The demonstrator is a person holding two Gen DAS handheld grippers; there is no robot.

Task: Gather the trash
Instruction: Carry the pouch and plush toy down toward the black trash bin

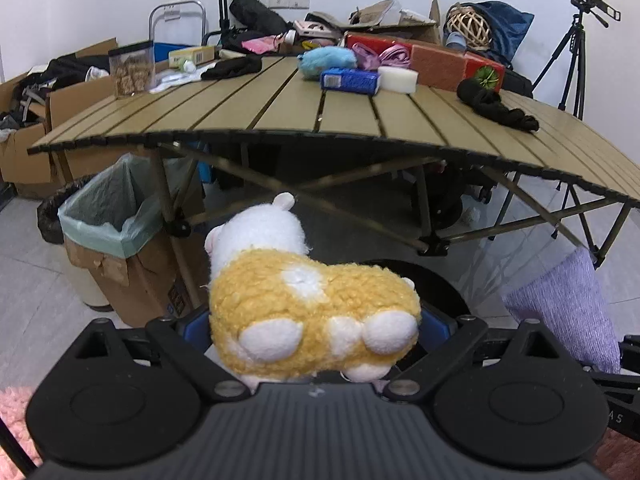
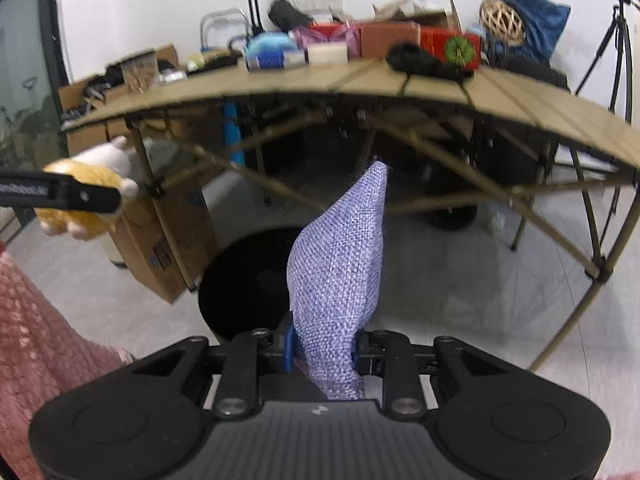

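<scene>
From the left wrist camera, the left gripper (image 1: 316, 332) has its jaws closed on a yellow and white plush toy (image 1: 308, 312), whose body fills the gap between the blue-padded fingers, its white head pointing away toward the folding table (image 1: 224, 120). Below the table's near edge and to the left stands a cardboard bin (image 1: 120, 256) lined with a pale green bag, open at the top, and just behind the toy a round black bin (image 1: 440, 280) shows on the floor under the table's near edge. On the table, toward its far side, lie a blue fluffy toy (image 1: 326, 60), a blue packet (image 1: 350, 81), a white sponge block (image 1: 398, 79), a black cloth (image 1: 496, 108) near the right edge and a clear container (image 1: 132, 68) of brown pieces at the left end. Below the table's right end, a lilac woven pouch (image 1: 560, 308) is seen from the side. From the right wrist camera, the right gripper (image 2: 324, 348) is pinched nearly closed on that lilac woven pouch (image 2: 340, 272), which stands up between the fingers with its tip reaching toward the underside of the table (image 2: 520, 96). The black bin (image 2: 244, 280) sits on the floor just left of the pouch, in front of the table's legs. Farther left, below the table's left end, the left gripper's black finger (image 2: 60, 196) crosses the plush toy (image 2: 92, 176), with the cardboard bin (image 2: 168, 248) beside it
</scene>
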